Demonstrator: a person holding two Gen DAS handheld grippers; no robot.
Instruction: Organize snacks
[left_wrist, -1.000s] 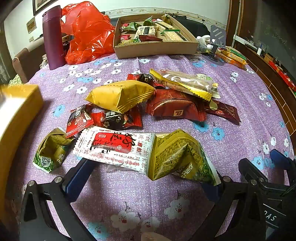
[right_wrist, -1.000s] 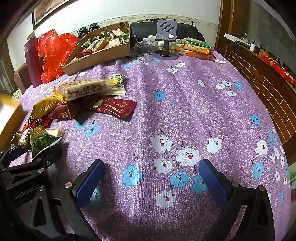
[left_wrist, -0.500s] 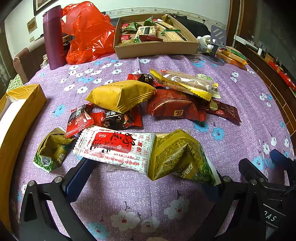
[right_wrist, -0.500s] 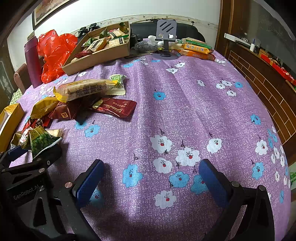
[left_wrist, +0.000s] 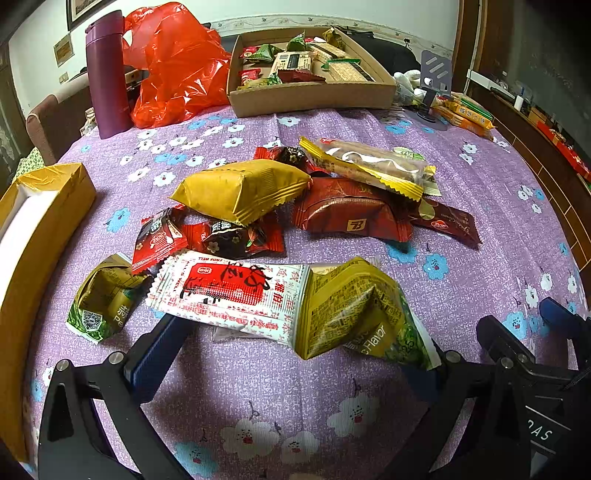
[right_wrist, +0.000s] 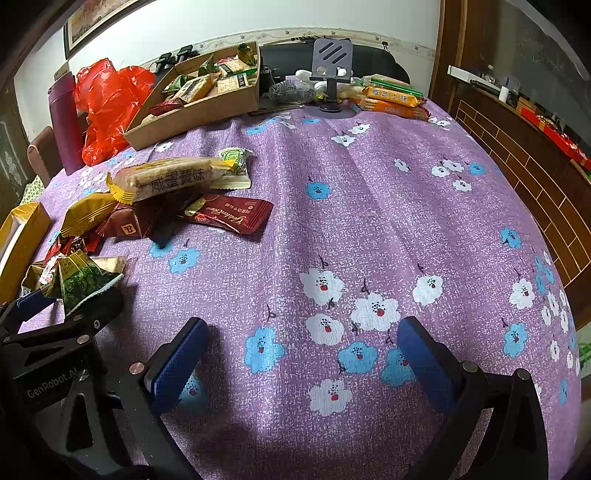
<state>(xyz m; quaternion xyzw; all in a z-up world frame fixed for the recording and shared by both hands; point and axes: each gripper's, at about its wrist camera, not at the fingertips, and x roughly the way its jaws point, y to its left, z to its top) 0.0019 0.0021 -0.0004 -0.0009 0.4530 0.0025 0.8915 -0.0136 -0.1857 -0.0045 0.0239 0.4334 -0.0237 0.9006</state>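
Two grippers are waiting wide open and empty: the left gripper (left_wrist: 288, 354) is straddling the near white packet (left_wrist: 229, 295) for a grab, the right gripper (right_wrist: 299, 354) is hovering over bare cloth (right_wrist: 369, 221), far from the box (left_wrist: 314, 96).

Dim, sharp fisheye views, edges bowed; light perhaps from overhead.

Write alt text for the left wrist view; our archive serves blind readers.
The open left gripper frames a white-and-red snack packet and a green-gold packet on a purple floral tablecloth. More wrapped snacks lie behind, before a cardboard box of snacks.
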